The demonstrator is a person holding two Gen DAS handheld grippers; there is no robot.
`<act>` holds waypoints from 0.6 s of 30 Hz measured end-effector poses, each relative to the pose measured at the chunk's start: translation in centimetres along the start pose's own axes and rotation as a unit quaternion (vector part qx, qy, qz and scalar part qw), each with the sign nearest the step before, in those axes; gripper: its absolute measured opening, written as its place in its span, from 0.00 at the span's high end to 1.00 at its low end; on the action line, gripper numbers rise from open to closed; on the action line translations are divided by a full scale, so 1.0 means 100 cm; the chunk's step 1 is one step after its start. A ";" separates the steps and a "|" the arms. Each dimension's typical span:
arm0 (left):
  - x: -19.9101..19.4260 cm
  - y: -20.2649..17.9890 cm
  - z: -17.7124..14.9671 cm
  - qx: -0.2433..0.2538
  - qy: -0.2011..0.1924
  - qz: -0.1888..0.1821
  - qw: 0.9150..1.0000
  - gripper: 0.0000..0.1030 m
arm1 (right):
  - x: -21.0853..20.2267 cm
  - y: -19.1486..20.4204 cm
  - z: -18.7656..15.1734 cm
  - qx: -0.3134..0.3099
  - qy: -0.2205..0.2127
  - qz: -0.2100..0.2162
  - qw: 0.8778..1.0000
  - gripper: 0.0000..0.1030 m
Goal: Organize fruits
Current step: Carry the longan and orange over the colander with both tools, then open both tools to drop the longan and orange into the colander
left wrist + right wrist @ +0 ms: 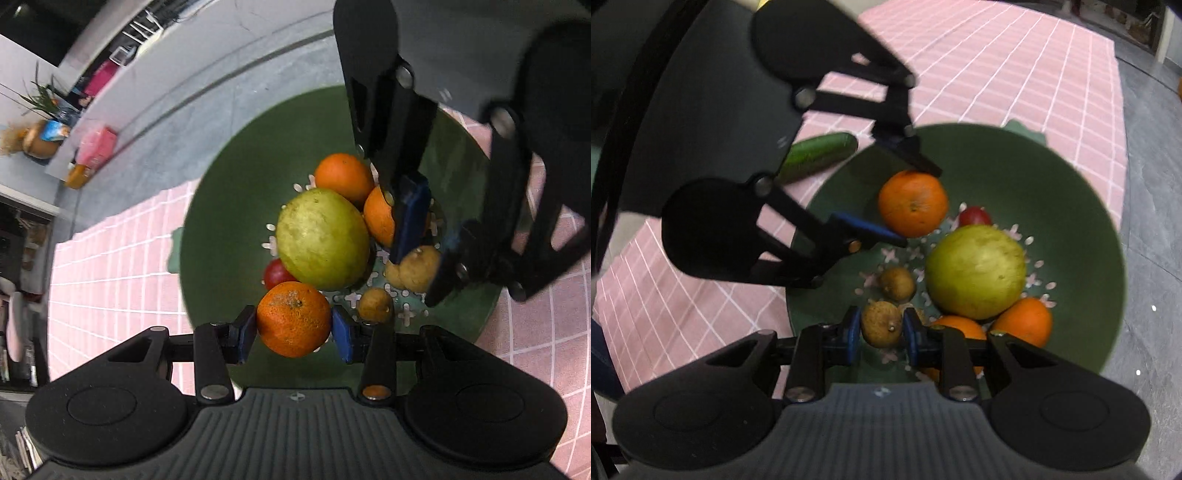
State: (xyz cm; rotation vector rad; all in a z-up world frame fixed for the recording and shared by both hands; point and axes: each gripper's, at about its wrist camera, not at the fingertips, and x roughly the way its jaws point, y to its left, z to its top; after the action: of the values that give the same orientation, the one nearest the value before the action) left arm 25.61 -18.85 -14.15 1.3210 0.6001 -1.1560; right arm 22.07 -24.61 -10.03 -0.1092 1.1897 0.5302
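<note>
The pink grid-checked tablecloth (997, 74) ends at grey floor. On it sits a wide, deep dark-green perforated bowl (229, 206); both claws crowd over its middle. A big round yellow-green fruit (321, 238) fills the centre. The left gripper (293, 330) is clenched on a rough-skinned orange (293, 319); the right gripper (879, 330) grasps a small brown round fruit (881, 324). A green cucumber (818, 157) lies just outside the rim.

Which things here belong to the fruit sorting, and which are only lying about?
Job: green bowl, oranges, big green fruit, small brown fruits, red fruit, left gripper, right gripper.
Lying about: cucumber, pink cloth, pink box.
</note>
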 end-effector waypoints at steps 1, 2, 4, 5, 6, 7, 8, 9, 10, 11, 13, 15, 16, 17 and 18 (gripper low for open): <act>0.002 0.003 0.002 -0.003 0.000 -0.009 1.000 0.52 | 0.003 0.001 0.001 -0.003 0.006 -0.002 1.000 0.79; 0.003 0.003 0.001 -0.006 -0.001 -0.015 1.000 0.52 | 0.006 0.002 0.002 -0.006 0.013 -0.005 1.000 0.79; 0.002 0.005 0.003 -0.009 -0.003 -0.020 1.000 0.52 | 0.009 0.003 0.003 -0.009 0.015 -0.010 1.000 0.78; 0.003 0.005 0.003 -0.009 -0.001 -0.019 1.000 0.52 | 0.010 0.003 0.002 -0.010 0.015 -0.009 1.000 0.78; 0.004 0.005 0.003 -0.010 0.002 -0.018 1.000 0.52 | 0.011 0.003 0.003 -0.010 0.016 -0.008 1.000 0.78; 0.004 0.006 0.004 -0.012 0.006 -0.017 1.000 0.50 | 0.011 0.002 0.004 -0.009 0.016 -0.008 1.000 0.78; 0.005 0.007 0.004 -0.014 0.008 -0.014 1.000 0.47 | 0.011 0.003 0.004 -0.010 0.016 -0.010 1.000 0.78; 0.003 0.008 0.005 -0.015 0.007 -0.013 1.000 0.47 | 0.011 0.003 0.004 -0.011 0.018 -0.011 1.000 0.78; 0.002 0.008 0.006 -0.017 0.005 -0.016 1.000 0.46 | 0.011 0.003 0.004 -0.010 0.019 -0.010 1.000 0.75; 0.000 0.009 0.006 -0.020 0.003 -0.017 1.000 0.43 | 0.010 0.004 0.004 -0.010 0.018 -0.011 1.000 0.74; -0.006 0.011 0.006 -0.024 -0.004 -0.016 1.000 0.40 | 0.009 0.006 0.004 -0.010 0.017 -0.017 1.000 0.71; -0.013 0.011 0.004 -0.032 -0.007 -0.012 0.999 0.35 | 0.005 0.006 0.004 -0.008 0.014 -0.017 1.000 0.70; -0.020 0.012 0.004 -0.042 -0.011 -0.013 0.999 0.32 | 0.004 0.006 0.004 -0.008 0.013 -0.019 1.000 0.70; -0.025 0.015 0.004 -0.056 -0.016 -0.019 0.998 0.32 | 0.002 0.004 0.004 -0.008 0.012 -0.022 1.000 0.69; -0.031 0.020 0.003 -0.072 -0.022 -0.026 0.997 0.32 | 0.000 0.003 0.004 -0.008 0.009 -0.025 1.000 0.69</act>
State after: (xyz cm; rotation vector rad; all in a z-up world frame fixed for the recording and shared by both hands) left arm 26.14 -18.51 -10.57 1.1605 0.6773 -1.1590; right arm 22.21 -24.20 -9.79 -0.1566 1.1985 0.4955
